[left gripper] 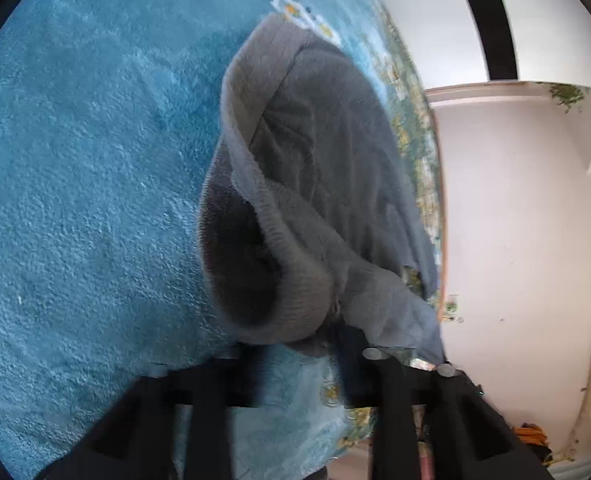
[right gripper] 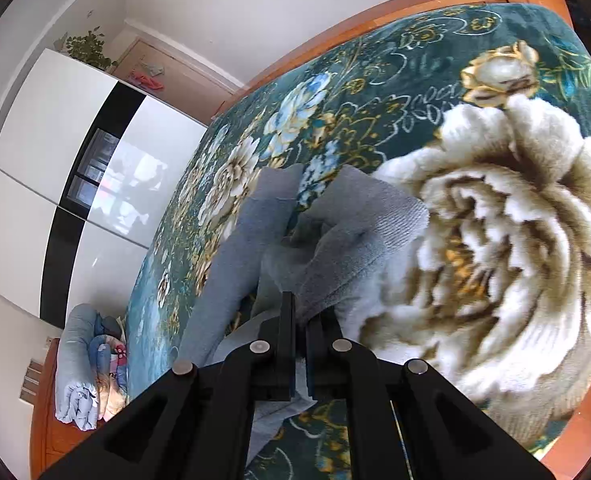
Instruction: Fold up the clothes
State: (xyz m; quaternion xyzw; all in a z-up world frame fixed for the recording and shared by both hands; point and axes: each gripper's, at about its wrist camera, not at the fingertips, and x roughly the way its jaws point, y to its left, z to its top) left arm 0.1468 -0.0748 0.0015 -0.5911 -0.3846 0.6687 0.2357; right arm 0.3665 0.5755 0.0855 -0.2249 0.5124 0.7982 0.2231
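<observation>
A grey knitted garment (left gripper: 319, 184) with a ribbed cuff (left gripper: 295, 296) hangs in front of my left gripper (left gripper: 295, 360), above the blue plush blanket (left gripper: 87, 168). The left view is motion-blurred and its fingers are smeared, so whether they pinch the cloth does not show. In the right wrist view my right gripper (right gripper: 306, 320) is shut on a fold of the same grey garment (right gripper: 355, 240), which drapes to the left and below over the floral blanket (right gripper: 495, 240).
The bed has a wooden frame (right gripper: 375, 12). A white wardrobe with a black stripe (right gripper: 55, 152) stands beyond the bed. Folded bedding (right gripper: 83, 364) lies at the far end. A white wall (left gripper: 515, 220) is to the right in the left wrist view.
</observation>
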